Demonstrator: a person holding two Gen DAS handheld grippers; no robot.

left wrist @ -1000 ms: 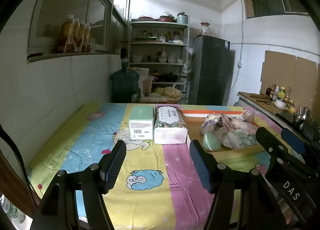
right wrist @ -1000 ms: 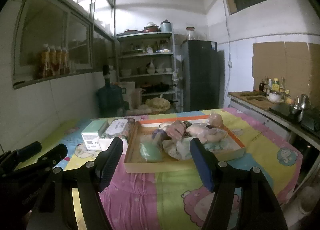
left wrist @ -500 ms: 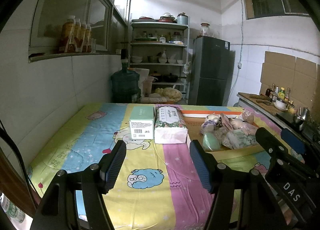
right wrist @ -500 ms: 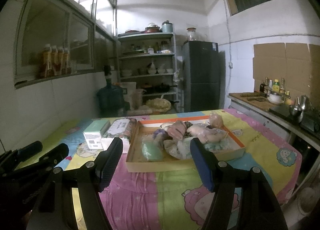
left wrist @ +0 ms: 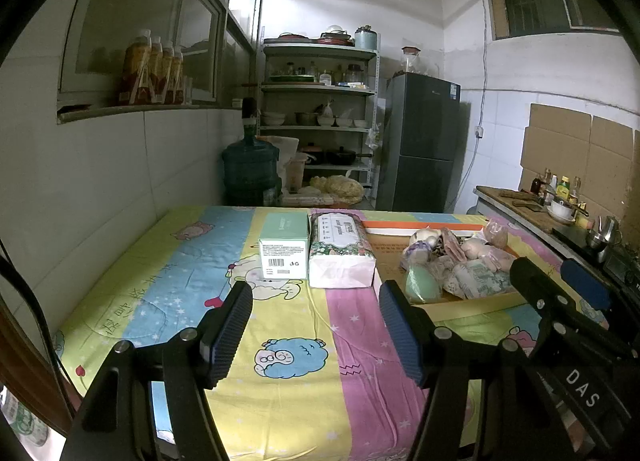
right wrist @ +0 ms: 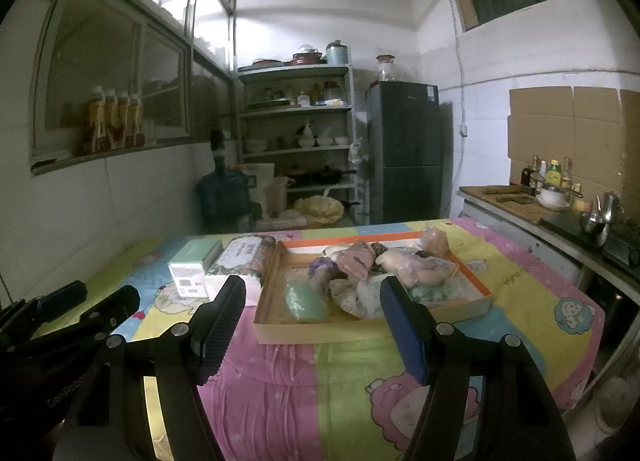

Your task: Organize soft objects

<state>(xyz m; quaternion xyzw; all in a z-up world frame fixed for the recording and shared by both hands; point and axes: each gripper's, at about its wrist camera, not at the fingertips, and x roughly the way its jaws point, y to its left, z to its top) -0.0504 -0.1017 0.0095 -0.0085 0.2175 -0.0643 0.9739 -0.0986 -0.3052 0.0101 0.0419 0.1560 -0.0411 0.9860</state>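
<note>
— Fingers first: where do they sit against the soft things?

— Both grippers hover over the cartoon-print cloth [left wrist: 288,381], spread wide and holding nothing. Seen from the right wrist, the right gripper [right wrist: 312,329] has the shallow cardboard tray [right wrist: 276,331] straight ahead, framed between its 2 ribbed pads; the soft things lie beyond the fingertips, not touching them. Seen from the left wrist, the left gripper [left wrist: 316,329] points at bare cloth, with the tray [left wrist: 472,309] off to the right of its right finger.

— How many of each?

— 1 tray, with an orange inner rim. Inside it, a heap of soft pouches [right wrist: 380,273] — I cannot count them exactly, since they overlap. 1 mint-green squashy one [right wrist: 306,303] lies apart at the tray's near left corner. Left of the tray, 1 floral tissue pack [left wrist: 340,249] touches the tray's side, and 1 pale green carton [left wrist: 284,249] with a barcode stands just beside the pack.

— Textures?

— The pouches look crinkly and plastic-wrapped, in pinks, cream and purple. The tissue pack is a soft rectangular block; the carton is stiff and square-edged. The cloth is wrinkled, striped in yellow, pink and blue.
</note>
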